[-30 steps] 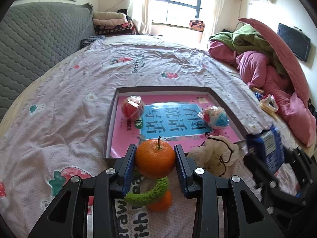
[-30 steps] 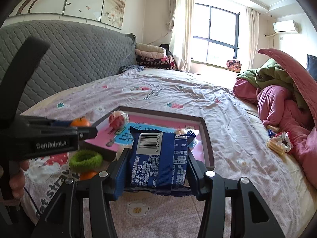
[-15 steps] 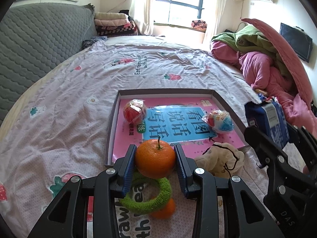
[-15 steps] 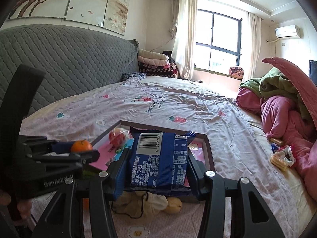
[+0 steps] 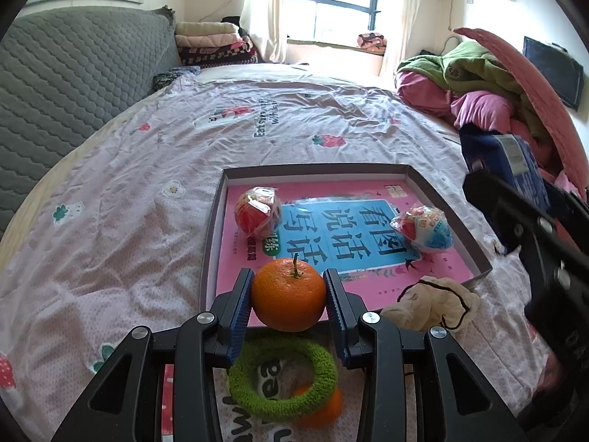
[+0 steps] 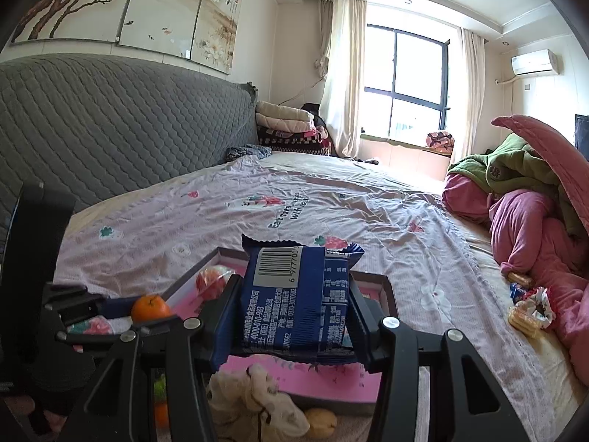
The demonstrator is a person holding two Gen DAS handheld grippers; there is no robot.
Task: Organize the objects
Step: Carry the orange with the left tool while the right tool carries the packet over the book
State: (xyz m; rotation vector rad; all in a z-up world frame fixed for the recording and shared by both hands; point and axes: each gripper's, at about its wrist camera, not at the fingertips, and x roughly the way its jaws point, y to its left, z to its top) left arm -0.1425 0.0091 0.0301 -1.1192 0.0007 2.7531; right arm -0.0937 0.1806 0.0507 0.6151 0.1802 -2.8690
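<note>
Mid-carry, the left gripper clamps an orange over the tray's near edge while the right gripper grips a blue packet above it; next, each must lower and release inside.

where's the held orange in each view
Left wrist: the orange sits low in the centre, clamped between the left gripper pads, at the near edge of the tray.
Right wrist: the orange is small at lower left, in the left gripper seen side-on, left of the blue packet.
Shared landmark: the red wrapped ball in the tray's far left corner.
</note>
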